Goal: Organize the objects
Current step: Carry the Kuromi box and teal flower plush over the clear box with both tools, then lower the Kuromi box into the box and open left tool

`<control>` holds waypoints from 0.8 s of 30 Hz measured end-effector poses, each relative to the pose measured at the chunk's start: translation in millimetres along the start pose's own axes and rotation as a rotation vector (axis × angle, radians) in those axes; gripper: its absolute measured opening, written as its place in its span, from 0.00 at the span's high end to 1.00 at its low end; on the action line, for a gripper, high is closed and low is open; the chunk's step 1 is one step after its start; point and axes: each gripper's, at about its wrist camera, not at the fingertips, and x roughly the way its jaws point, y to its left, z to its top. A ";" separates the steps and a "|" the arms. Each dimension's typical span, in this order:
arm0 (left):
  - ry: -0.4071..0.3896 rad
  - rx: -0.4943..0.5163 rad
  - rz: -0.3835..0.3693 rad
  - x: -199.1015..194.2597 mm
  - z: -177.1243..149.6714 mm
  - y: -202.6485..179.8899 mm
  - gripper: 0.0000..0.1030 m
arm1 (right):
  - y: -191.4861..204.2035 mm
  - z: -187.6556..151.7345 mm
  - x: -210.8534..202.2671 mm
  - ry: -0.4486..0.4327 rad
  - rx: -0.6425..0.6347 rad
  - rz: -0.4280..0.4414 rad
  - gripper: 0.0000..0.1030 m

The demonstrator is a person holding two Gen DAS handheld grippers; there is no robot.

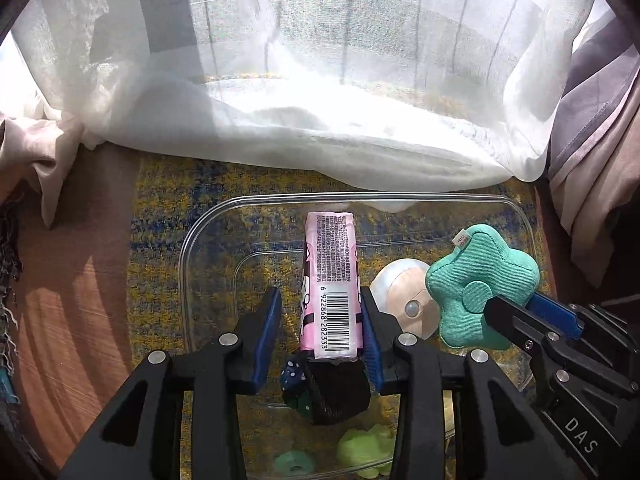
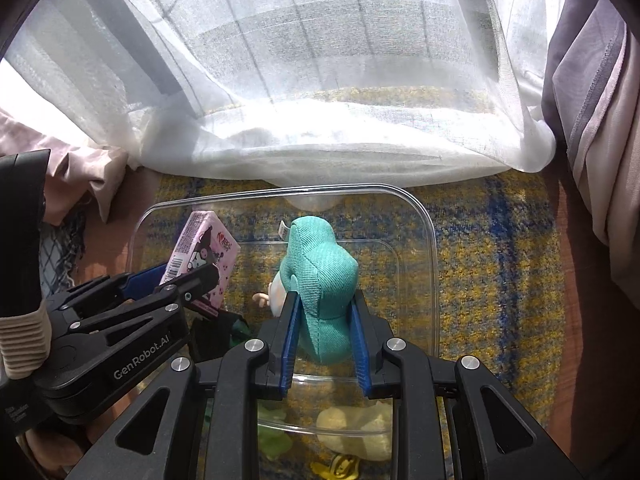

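Two items hung over clear bin (image 1: 188,248). Left gripper (image 1: 320,320) had loosened round pink carton (image 1: 332,280): light, rigid, slick. Right gripper (image 2: 325,330) squeezed teal plush flower (image 2: 320,280): soft, I'd pinch its middle.

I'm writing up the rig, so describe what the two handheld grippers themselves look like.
Both are black plastic frames with triangular cut-outs, silver round bolt heads and blue ribbed pads on the fingers. The left gripper carries white GenRobot.AI lettering on its body; the right gripper shows letters DAS on its side. A beige ribbed sleeve cuff sits behind the left one.
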 end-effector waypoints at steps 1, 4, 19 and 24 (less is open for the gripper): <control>-0.004 0.000 0.005 -1.8 -0.1 1.1 0.63 | -0.2 0.2 0.1 0.000 0.003 0.001 0.76; -0.010 -0.009 0.023 -6.3 -0.6 3.6 0.61 | 1.6 0.1 0.8 0.001 0.013 0.005 0.76; -0.027 0.004 0.113 -9.1 6.1 7.2 0.58 | 21.1 0.4 0.4 -0.008 0.035 0.022 0.76; 0.019 0.000 0.112 5.9 6.5 4.1 0.57 | 17.2 0.2 1.6 -0.009 0.060 0.014 0.76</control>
